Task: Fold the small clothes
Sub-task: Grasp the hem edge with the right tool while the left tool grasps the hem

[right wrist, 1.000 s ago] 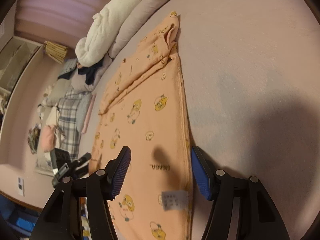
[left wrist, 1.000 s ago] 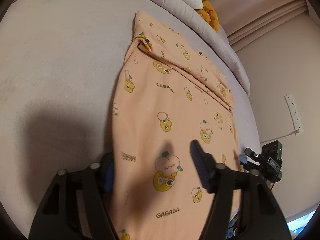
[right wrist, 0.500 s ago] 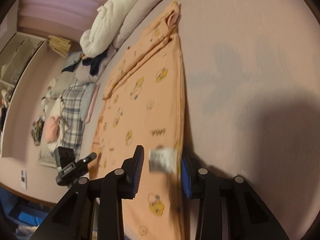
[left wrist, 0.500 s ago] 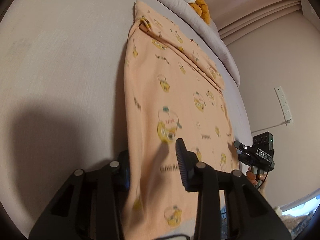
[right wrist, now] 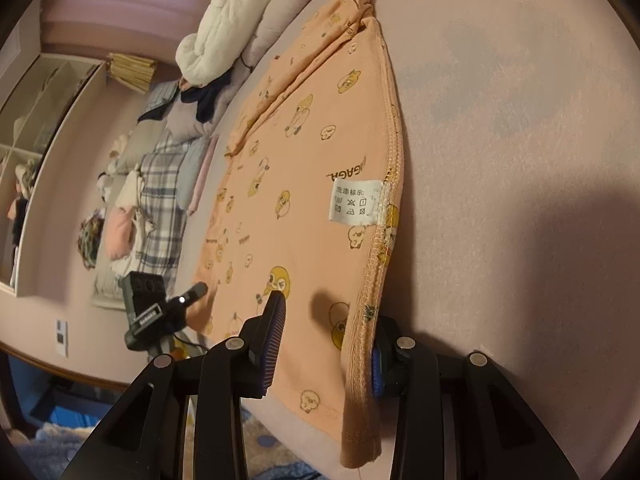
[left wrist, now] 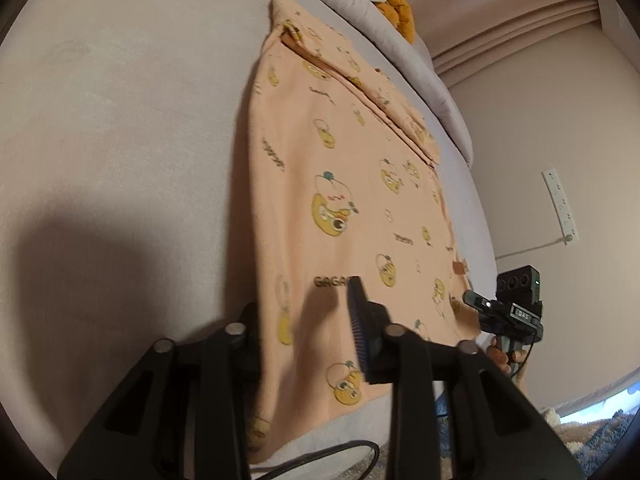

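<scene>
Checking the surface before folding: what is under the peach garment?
The peach garment lies on the pale bed sheet, which shows all around it. Its near hem hangs over the bed edge. Whatever lies directly beneath the cloth is covered.

Home bedroom. Wide bed (left wrist: pixel 120 140) with plain pale sheet fills both views; rolled grey duvet (left wrist: pixel 400 52) and white blanket (right wrist: pixel 224 28) bunched along its far edge. Pleated curtains (left wrist: pixel 520 28) by the wall, white power strip (left wrist: pixel 560 208) mounted on it. Right wrist view: open shelving (right wrist: pixel 36 120) with stored items, heap of laundry incl. plaid fabric (right wrist: pixel 160 208) beside the bed. Shaggy rug (left wrist: pixel 600 436) on floor.
</scene>
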`<state>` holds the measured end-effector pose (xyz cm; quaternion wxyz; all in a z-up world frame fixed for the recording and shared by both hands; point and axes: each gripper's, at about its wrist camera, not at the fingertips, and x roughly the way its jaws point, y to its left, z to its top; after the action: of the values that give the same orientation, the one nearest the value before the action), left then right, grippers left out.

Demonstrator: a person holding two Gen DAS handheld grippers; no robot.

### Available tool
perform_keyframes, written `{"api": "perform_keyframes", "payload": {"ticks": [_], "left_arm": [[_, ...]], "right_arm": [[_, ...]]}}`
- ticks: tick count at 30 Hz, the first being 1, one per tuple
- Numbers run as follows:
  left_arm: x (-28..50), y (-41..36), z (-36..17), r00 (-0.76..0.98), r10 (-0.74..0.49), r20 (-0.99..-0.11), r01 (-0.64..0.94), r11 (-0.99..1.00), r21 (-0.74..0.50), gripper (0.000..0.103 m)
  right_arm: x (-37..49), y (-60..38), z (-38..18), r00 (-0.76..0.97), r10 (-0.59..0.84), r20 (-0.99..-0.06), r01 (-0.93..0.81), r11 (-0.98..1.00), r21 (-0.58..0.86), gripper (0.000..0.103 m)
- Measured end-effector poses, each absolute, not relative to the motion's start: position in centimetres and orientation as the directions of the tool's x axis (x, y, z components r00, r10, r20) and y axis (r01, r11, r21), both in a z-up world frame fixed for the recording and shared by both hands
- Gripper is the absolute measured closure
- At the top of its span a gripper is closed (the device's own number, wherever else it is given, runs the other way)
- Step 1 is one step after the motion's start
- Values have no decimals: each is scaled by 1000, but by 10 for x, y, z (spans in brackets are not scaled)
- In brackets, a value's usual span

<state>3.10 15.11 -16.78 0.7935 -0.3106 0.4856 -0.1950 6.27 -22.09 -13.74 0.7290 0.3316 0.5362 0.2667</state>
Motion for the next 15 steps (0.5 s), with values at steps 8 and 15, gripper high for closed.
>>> {"api": "perform_keyframes", "payload": {"ticks": [8,15], "left_arm": [[31,160,-173,479,-624,-618,-44,686,-726,98],[32,156,-161,499,-669,-551,-5,633,-774,98]], "right_arm": [[59,-210,-138,301,724,-621,-76,668,741,95],[62,-208,-131,319,785,-531,-113,588,801,95]]}}
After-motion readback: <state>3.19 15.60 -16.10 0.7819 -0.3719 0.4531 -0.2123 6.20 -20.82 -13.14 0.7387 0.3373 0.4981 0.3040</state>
